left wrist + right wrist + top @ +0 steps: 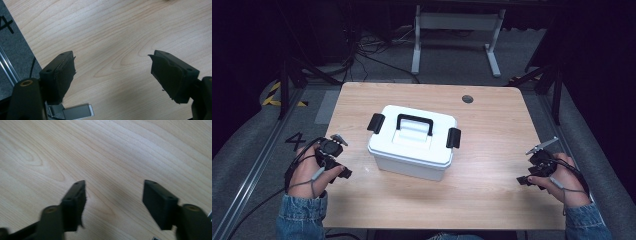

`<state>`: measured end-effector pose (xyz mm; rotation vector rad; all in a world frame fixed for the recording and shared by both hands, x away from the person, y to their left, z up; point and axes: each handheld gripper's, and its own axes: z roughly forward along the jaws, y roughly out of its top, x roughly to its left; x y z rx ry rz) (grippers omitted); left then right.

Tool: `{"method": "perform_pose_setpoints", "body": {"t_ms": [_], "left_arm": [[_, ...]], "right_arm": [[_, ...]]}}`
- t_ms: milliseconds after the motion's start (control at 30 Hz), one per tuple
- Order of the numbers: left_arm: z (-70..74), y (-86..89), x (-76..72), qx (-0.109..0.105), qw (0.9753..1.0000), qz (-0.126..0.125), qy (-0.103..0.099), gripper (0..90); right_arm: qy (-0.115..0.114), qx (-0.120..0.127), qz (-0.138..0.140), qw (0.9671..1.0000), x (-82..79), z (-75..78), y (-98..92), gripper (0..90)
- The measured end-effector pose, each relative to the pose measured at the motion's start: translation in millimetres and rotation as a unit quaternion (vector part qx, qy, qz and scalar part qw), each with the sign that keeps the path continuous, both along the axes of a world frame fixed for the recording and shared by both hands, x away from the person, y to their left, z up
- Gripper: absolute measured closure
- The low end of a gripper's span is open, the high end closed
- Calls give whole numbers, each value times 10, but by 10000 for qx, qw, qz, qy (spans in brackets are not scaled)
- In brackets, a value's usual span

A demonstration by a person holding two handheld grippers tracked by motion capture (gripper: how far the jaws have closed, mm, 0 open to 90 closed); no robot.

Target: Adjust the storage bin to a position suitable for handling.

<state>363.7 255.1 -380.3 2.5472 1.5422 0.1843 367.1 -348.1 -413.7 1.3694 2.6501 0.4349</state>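
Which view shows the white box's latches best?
The high view: the white lidded storage box sits mid-table with a black latch at each end and a black handle on top. Both gripper views look along open claws at bare wooden tabletop, not the box.

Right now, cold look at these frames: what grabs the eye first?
The white lidded box in the middle of the wooden table, with a black carry handle on top and a black latch at each end. Flanking it near the front edge, the left gripper and right gripper, each in a hand, both apart from the box; each gripper view shows the jaws spread wide over bare wood.
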Motion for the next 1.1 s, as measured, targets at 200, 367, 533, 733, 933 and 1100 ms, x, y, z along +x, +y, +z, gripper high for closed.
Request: {"method": "perform_pose_setpoints", "body": {"t_ms": [200, 367, 533, 733, 933, 1100], "left_arm": [[79, -11, -3, -217, 9997, -120, -81, 213], [112, -42, 5, -353, 9991, -199, -100, 227], [125, -56, 0, -392, 9989, -242, -129, 233], [150, -60, -17, -379, 9986, -312, -178, 235], [151, -69, -44, -417, 9985, -312, -145, 237], [157, -76, -60, -429, 9981, -403, -177, 237]], "right_arm": [[-179, 425, 355, 9983, -2, 21, 26, 558], [-260, 441, 605, 9969, 1, 20, 33, 535], [-171, 485, 566, 9971, -6, 15, 47, 531], [-200, 597, 404, 9972, 8, 128, 119, 549], [-343, 797, 641, 9942, 47, 288, 230, 562], [-456, 998, 977, 9891, 96, 426, 371, 553]]}}
